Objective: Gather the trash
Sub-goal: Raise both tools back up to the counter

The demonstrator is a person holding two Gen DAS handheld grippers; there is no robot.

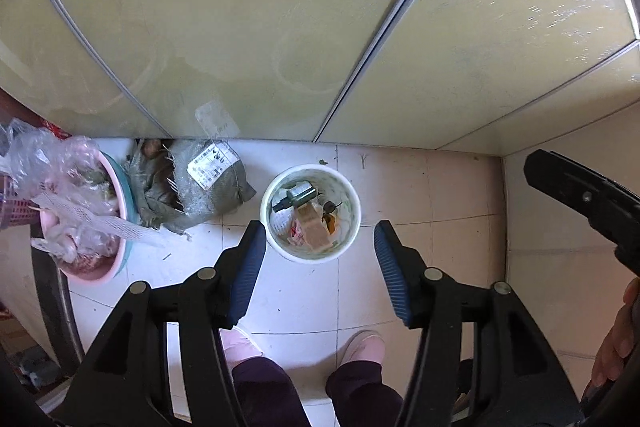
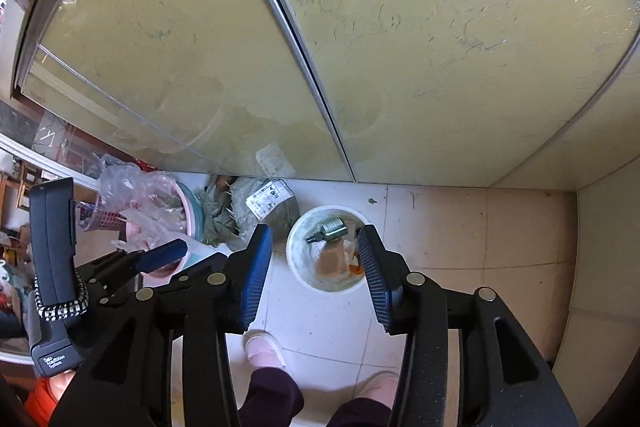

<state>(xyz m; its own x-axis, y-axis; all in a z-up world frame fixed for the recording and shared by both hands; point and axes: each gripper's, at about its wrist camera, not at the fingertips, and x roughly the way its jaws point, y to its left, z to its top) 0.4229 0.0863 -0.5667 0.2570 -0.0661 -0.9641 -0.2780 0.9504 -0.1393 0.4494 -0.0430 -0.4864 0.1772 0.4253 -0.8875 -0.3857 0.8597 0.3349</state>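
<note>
A white round bin (image 1: 347, 237) stands on the tiled floor by the glass door; it also shows in the right wrist view (image 2: 298, 265). Inside lie a small metal bottle (image 1: 301, 194), brown paper (image 1: 314, 225) and other scraps. My left gripper (image 1: 320, 239) is open and empty, high above the bin. My right gripper (image 2: 314, 247) is open and empty, also above the bin. The right gripper's body shows at the right edge of the left wrist view (image 1: 588, 199). The left gripper's blue pad shows at the left of the right wrist view (image 2: 164, 255).
A grey torn parcel bag with a label (image 1: 200, 183) lies left of the bin. A pink basin (image 1: 100, 267) full of crumpled clear plastic sits further left. Frosted sliding glass doors (image 1: 280, 27) rise behind. My pink slippers (image 1: 362, 347) stand on the white tiles below.
</note>
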